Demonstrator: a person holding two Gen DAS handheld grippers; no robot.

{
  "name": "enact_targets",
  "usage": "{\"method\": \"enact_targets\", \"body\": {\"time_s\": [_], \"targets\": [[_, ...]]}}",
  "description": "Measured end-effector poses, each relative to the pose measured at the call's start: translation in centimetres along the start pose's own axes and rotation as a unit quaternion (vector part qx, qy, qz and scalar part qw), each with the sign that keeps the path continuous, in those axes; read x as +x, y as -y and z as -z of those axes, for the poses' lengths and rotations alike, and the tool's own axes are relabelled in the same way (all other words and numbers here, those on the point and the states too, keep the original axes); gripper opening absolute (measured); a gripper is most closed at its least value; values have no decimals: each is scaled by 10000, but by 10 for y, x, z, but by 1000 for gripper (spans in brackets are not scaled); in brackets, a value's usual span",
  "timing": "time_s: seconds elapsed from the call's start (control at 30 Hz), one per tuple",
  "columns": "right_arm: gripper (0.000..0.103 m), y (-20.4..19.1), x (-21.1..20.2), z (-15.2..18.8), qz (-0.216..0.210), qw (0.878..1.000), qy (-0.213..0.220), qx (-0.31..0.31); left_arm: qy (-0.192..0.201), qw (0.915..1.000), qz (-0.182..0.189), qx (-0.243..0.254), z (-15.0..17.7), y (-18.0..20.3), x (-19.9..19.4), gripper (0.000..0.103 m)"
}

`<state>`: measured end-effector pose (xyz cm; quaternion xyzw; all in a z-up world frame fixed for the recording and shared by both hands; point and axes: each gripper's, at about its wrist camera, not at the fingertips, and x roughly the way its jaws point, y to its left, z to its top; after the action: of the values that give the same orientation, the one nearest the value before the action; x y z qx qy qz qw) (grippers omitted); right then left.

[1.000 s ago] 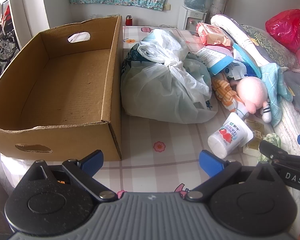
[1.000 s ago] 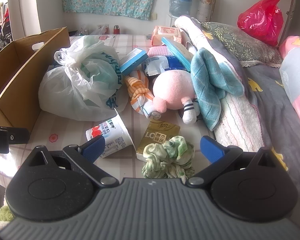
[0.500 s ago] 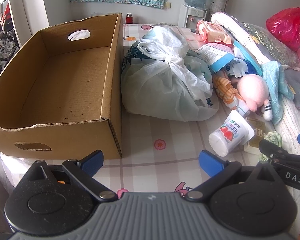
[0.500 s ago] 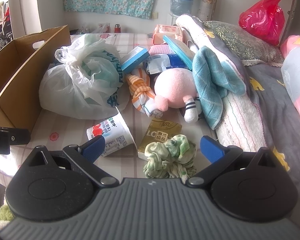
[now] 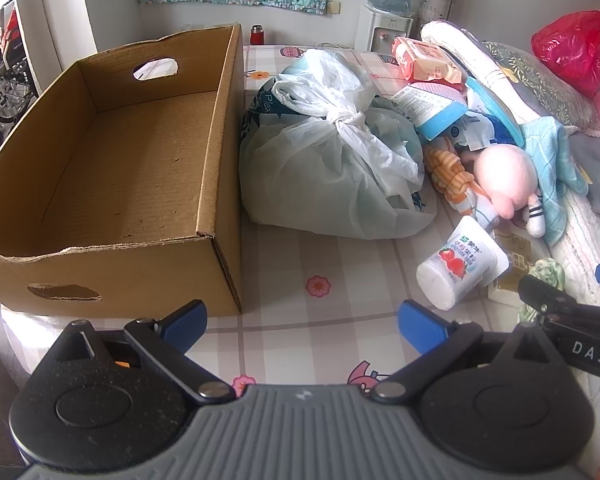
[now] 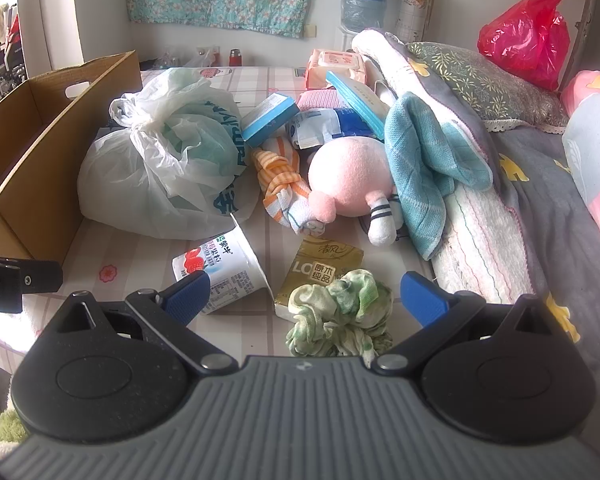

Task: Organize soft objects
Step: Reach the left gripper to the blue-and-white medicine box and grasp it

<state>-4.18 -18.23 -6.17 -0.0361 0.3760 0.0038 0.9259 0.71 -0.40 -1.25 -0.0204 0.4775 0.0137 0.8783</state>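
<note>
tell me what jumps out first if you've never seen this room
The big empty cardboard box fills the left side of the bed. Right beside it slumps a knotted white plastic bag, with a pink plush toy in the clutter to its right. Nearest the open right tool lies a crumpled green-and-white scrunchie.

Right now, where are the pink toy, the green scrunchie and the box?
pink toy [image 6: 350, 176], right wrist view, round body.
green scrunchie [image 6: 340, 312], right wrist view, middle folds.
box [image 5: 220, 184], left wrist view, right wall.
</note>
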Motion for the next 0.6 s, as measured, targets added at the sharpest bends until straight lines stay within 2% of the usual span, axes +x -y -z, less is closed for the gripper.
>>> {"method": "enact_targets", "body": {"time_s": [0.1,0.27,0.47,0.6], "targets": [[102,1,0,0,4,10000,7,10,71,9999,-12,100,1,4,-3,102],[102,10,-2,1,66,9999,66,115,388,9977,86,554,0,19,-18,102],[102,32,-12,-5,273,9987,423,115,413,9926,647,941,-26,30,-31,102],[102,49,-19,-26,171,9955,927,-121,873,9886,965,759,-56,28,-38,103]]}}
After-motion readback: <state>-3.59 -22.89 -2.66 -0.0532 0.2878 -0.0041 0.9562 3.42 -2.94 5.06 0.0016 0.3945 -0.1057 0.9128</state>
